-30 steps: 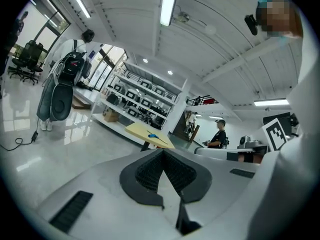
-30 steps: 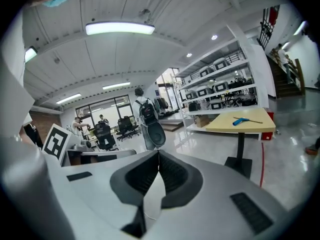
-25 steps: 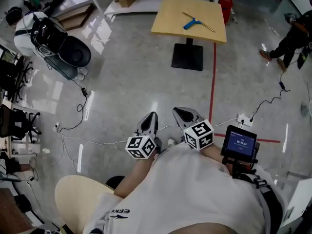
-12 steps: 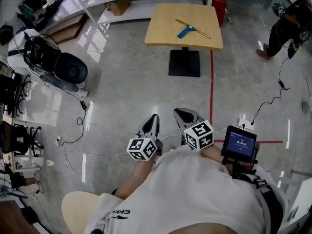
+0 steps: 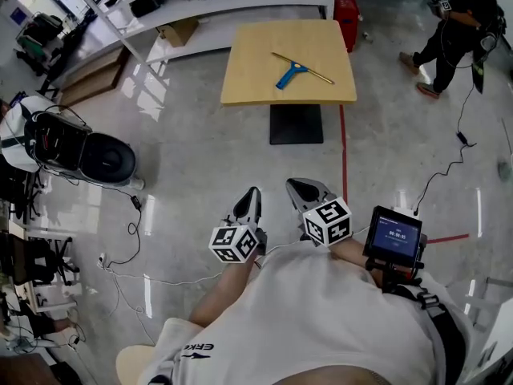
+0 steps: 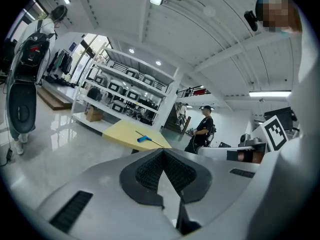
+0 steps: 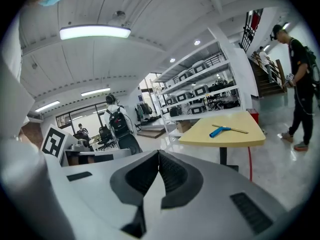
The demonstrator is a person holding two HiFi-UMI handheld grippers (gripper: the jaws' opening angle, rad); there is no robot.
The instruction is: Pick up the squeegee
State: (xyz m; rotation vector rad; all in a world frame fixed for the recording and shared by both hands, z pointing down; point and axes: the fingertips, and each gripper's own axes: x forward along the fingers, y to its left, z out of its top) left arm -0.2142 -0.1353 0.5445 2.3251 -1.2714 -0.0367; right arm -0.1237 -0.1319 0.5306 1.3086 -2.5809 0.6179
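A: Head view showed the worktop lower and larger than a second before, and nearer the middle. The wearer had walked toward it

B: And the squeegee?

A: The squeegee lay untouched, right of the worktop's middle. Its blue handle pointed back toward the wearer and its long blade ran slantwise, all inside the edges

B: Tools?

A: The left tool and right tool were both closed on nothing. They were held side by side at the waist, well apart from the squeegee. I judged it still the approach, with no reach begun

B: Room to move?

A: Bare floor lay open straight ahead to the base. A red line ran along the right. A cable trailed further right, off the path, as were the cords and black gear on the left. Shelves stood close behind the worktop, so a reach from the near edge looked freest. Another person stood far right, well clear
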